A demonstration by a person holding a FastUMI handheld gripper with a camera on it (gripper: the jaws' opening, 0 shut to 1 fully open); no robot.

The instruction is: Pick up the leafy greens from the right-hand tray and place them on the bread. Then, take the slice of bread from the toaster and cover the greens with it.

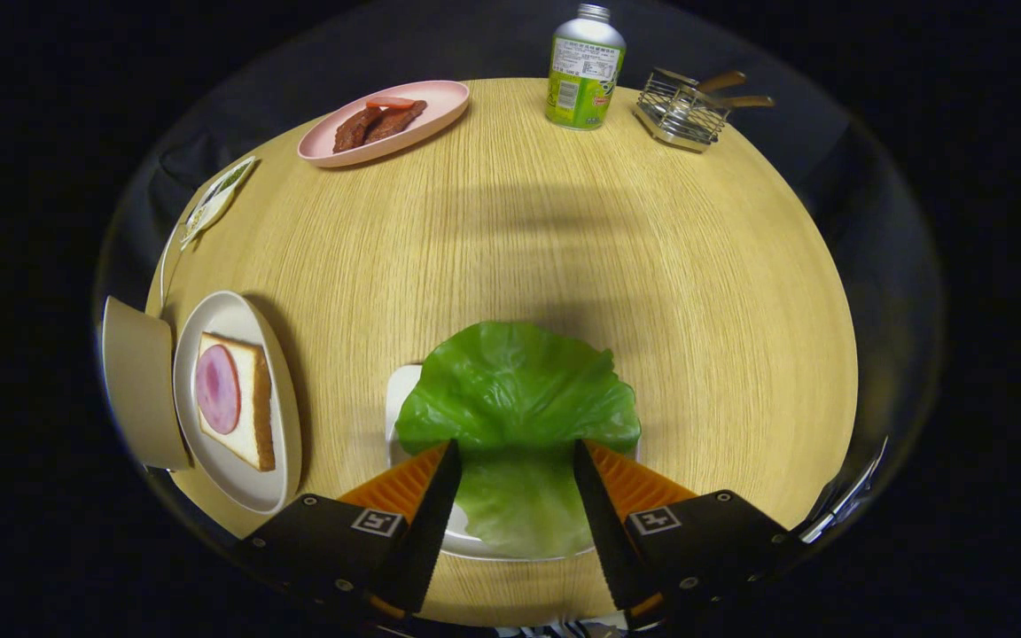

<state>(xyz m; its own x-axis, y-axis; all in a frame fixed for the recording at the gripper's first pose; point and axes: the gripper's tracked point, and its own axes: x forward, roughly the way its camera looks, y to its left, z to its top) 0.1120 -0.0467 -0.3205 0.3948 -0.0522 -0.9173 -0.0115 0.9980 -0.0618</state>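
Gripper view, jaws apart astride leafy greens (518,390), bottle (585,69) label unreadable

You are working over a round table (519,239) of pale wood grain with a matt finish, and the lettuce leaf (518,399) between your gripper's (515,461) spread fingers looks smooth, waxy and slightly glossy, lying on a white tray (400,399) of shiny plastic or ceramic. The fingers' (429,523) inner faces are toothed and rough, their outer flanks ribbed plastic. Farther off you have a matt pink plate (440,111), a bottle (584,71) with a metal cap and glossy printed wrap, a bright wire-metal toaster rack (679,111) with wooden handles, and a glossy white plate (227,315) bearing porous bread (249,416) with smooth ham (217,388).
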